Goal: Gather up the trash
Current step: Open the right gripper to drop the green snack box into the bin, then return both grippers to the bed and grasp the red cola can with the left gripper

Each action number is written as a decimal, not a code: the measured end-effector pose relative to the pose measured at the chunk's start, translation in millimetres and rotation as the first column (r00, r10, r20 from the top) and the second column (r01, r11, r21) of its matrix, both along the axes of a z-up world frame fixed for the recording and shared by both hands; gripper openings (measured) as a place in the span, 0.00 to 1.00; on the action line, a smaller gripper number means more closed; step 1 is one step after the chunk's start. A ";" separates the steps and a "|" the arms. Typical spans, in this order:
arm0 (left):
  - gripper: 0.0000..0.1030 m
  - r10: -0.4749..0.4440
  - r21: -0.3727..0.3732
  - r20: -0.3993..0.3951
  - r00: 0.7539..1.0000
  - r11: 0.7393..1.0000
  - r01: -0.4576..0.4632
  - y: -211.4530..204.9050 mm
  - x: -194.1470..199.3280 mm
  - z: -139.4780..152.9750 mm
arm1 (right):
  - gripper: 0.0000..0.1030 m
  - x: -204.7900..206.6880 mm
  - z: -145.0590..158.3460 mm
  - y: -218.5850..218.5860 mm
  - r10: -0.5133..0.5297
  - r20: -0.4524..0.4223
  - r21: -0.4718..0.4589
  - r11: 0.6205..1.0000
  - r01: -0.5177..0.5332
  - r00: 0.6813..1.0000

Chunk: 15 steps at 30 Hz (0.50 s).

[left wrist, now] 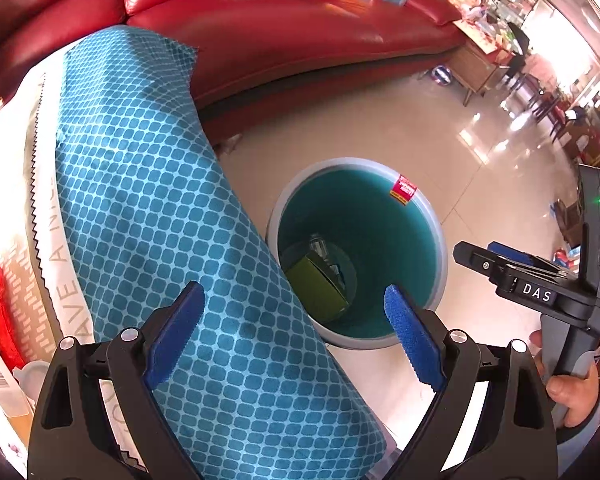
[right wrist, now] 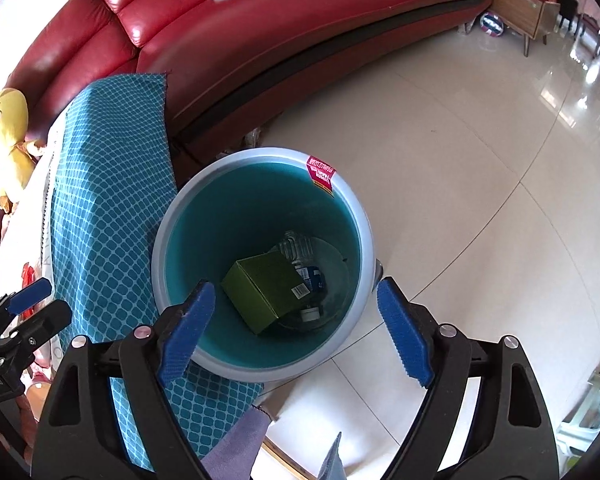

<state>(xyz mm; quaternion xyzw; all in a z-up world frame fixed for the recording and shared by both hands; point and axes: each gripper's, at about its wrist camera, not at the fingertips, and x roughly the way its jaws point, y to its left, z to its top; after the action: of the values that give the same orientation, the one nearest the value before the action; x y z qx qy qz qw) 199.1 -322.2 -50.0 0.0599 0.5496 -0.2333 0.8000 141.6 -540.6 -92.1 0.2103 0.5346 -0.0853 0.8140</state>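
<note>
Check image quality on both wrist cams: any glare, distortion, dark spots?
Left wrist: strong fisheye bending, black vignette at the corners; window glare blows out the floor tiles upper right, and the trash bin bottom is dim. Right wrist: same curvature; glare streaks on the red sofa, floor washed out at right; the green box and plastic bottle in the bin read sharp.

1. Both views are bright and daylit; light comes from about 2 o'clock, where the room in the left wrist view washes out.
2. Glare streaks the floor (left wrist: 480, 140) at 2 o'clock and makes white highlights on the sofa (right wrist: 148, 12) at 11 o'clock.
3. The bin (right wrist: 260, 240) interior is shadowed, its contents dim but legible.
4. Fisheye bending curves the sofa and floor joints; black vignette fills the corners.
5. Focus is sharp centrally, softer at the edges.
</note>
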 end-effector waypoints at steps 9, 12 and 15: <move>0.89 0.009 -0.011 0.007 1.000 1.000 -0.009 20.4 -18.2 10.7 | 0.80 -9.2 21.3 20.2 0.035 0.001 -0.028 0.999 -0.035 0.999; 0.89 0.024 -0.014 0.014 1.000 1.000 -0.024 36.4 -28.3 15.3 | 0.82 -13.4 33.4 35.7 0.067 0.019 -0.045 0.997 -0.066 0.998; 0.89 0.047 -0.019 0.031 0.998 0.999 -0.046 58.2 -39.1 22.3 | 0.82 -15.3 41.9 53.6 0.099 0.029 -0.057 0.994 -0.098 0.995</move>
<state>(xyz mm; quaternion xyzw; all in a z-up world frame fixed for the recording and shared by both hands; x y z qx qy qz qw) 160.0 -264.0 -27.7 0.0434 0.5360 -0.2187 0.8142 126.3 -487.0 -50.2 0.1622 0.5288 -0.0566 0.8312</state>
